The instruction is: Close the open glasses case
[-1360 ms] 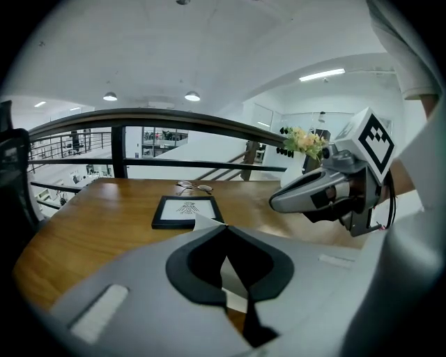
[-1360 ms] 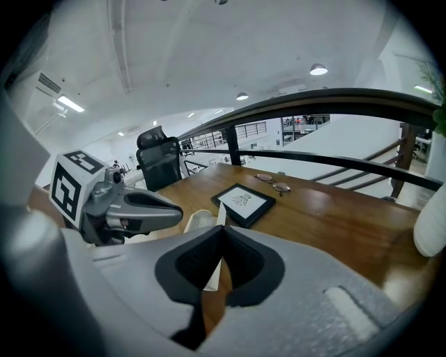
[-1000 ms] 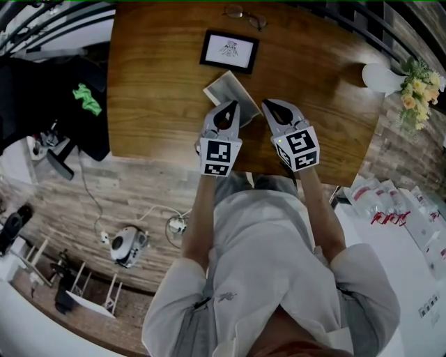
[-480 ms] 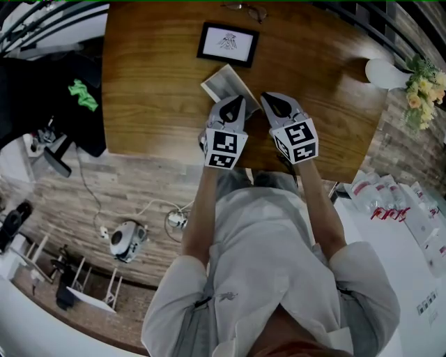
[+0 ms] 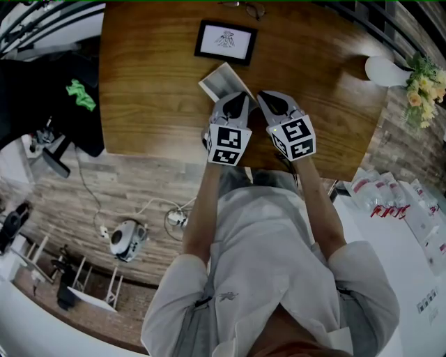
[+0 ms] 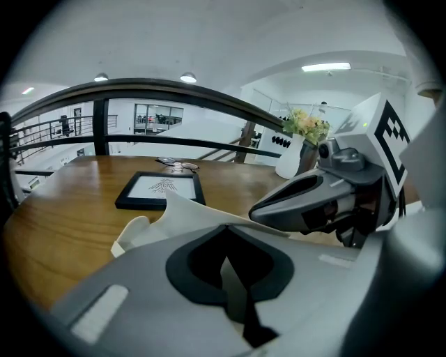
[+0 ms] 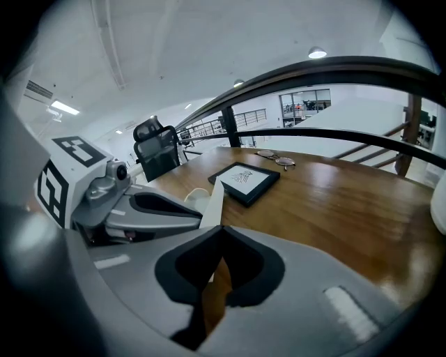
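- The left gripper [image 5: 235,99] points forward over the table edge, its jaws together at the tips and empty.
- The right gripper [image 5: 263,97] has its jaws together too, and it leans in toward the left one.
- Their tips lie near each other, side by side.
- The left forearm [image 5: 202,199] and right forearm [image 5: 315,202] both reach forward from the torso.

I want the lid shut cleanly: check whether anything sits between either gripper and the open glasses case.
Nothing visible does. The glasses case lies directly ahead of the left gripper and the right gripper, close to their tips. The picture frame and the glasses lie beyond it, out of the way.
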`<state>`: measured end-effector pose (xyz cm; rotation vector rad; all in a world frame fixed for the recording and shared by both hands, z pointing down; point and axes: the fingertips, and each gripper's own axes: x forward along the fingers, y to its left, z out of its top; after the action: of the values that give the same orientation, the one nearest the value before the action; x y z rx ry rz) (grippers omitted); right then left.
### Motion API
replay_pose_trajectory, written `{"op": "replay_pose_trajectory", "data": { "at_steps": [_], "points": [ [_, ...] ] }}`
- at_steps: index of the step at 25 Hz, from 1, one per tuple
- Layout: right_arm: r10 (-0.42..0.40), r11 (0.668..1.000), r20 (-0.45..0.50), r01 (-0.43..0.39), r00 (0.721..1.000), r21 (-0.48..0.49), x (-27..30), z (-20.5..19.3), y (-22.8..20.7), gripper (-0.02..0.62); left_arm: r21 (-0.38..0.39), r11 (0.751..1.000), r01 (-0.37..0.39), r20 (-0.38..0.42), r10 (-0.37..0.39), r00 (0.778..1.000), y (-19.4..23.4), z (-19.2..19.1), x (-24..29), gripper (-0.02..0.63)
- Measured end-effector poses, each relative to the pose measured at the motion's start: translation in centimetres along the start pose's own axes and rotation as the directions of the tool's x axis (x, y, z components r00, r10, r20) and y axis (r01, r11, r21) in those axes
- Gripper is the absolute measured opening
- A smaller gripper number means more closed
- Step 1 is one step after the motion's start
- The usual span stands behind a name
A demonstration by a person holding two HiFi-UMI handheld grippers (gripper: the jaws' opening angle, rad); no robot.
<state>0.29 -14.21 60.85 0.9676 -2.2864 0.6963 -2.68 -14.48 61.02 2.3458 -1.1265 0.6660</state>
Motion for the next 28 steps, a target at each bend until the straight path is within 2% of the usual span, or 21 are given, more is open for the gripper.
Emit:
{"op": "replay_pose_trajectory", "data": {
  "at_steps": [28],
  "points": [
    [0.022,1.000,-0.018,-0.022,1.000,-0.017,0.1,-0.8,2.2,0.003,-0.021,1.000,0.002,0.005,-0.002,1.000,0.2,-1.3,-1.2,0.018]
  ]
}}
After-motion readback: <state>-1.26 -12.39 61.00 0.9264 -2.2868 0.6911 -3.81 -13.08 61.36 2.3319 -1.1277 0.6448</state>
